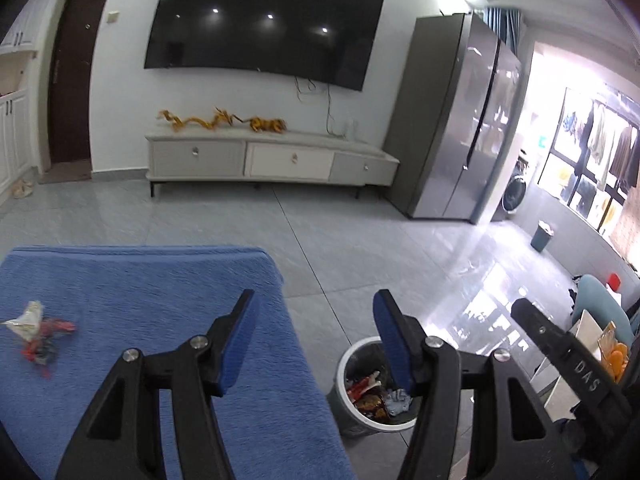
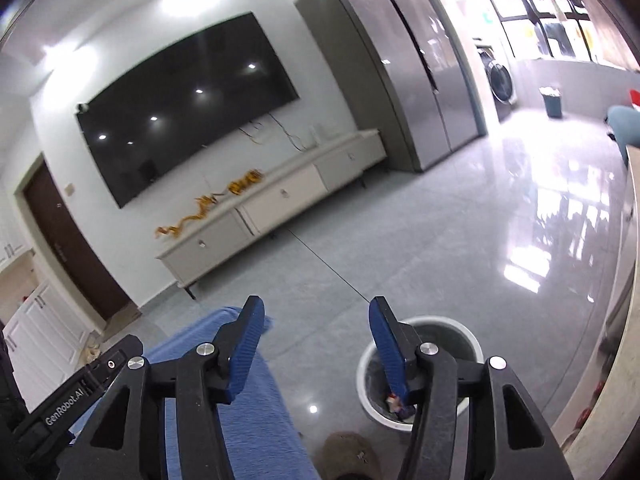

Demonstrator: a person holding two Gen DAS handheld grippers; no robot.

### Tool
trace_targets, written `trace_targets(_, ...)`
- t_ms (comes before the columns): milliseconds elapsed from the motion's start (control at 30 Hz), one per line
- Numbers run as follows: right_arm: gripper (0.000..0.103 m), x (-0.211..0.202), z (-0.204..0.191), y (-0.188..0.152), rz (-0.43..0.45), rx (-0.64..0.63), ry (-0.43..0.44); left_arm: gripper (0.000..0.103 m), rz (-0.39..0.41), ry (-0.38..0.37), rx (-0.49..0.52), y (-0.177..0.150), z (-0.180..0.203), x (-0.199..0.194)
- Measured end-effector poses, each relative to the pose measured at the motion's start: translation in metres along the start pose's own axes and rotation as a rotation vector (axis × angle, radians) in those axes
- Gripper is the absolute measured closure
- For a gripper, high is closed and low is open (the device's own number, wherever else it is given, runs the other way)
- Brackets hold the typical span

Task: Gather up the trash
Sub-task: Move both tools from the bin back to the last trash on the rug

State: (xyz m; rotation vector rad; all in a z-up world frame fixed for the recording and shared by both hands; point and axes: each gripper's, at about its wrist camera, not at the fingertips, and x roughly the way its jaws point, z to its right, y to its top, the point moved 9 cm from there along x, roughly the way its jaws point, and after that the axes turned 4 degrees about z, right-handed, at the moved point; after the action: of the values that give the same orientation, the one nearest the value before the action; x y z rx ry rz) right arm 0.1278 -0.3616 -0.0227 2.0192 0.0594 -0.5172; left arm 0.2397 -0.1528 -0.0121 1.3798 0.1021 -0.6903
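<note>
A crumpled red and white wrapper (image 1: 38, 334) lies on the blue cloth (image 1: 132, 280) at the left of the left wrist view. My left gripper (image 1: 316, 304) hangs open and empty above the cloth's right edge. A white-rimmed trash bin (image 1: 352, 360) stands on the floor beside the cloth with several wrappers (image 1: 370, 394) inside. My right gripper (image 2: 316, 312) is open with nothing between its fingers, above the same bin (image 2: 440, 324) and the cloth's corner (image 2: 256, 404). The right gripper's black body (image 1: 568, 364) shows at the right of the left wrist view.
A low white TV cabinet (image 1: 272, 152) stands under a wall-mounted TV (image 1: 264, 24), with a grey fridge (image 1: 460, 120) to its right. A second small bin (image 1: 542, 236) stands far right near the laundry area. Grey tiled floor (image 1: 360, 248) lies between.
</note>
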Motion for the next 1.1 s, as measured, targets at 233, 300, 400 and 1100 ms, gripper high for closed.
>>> trace_targets(233,0.050,-0.043,-0.059,0.006,0.044,-0.095,0.126,0.046,0.074,0.059,-0.006,0.020,-0.071,-0.090)
trace_targets(300,0.050,-0.052,-0.073,0.004,0.048,-0.116,0.157,0.046,0.092,0.093,-0.018,0.024,-0.105,-0.116)
trace_targets(400,0.050,-0.061,-0.098,-0.001,0.038,-0.150,0.215,0.046,0.111,0.170,-0.018,0.024,-0.158,-0.152)
trace_targets(1100,0.050,0.020,-0.250,-0.136,-0.394,-0.205,0.560,0.041,-0.166,0.236,-0.202,-0.051,-0.342,-0.060)
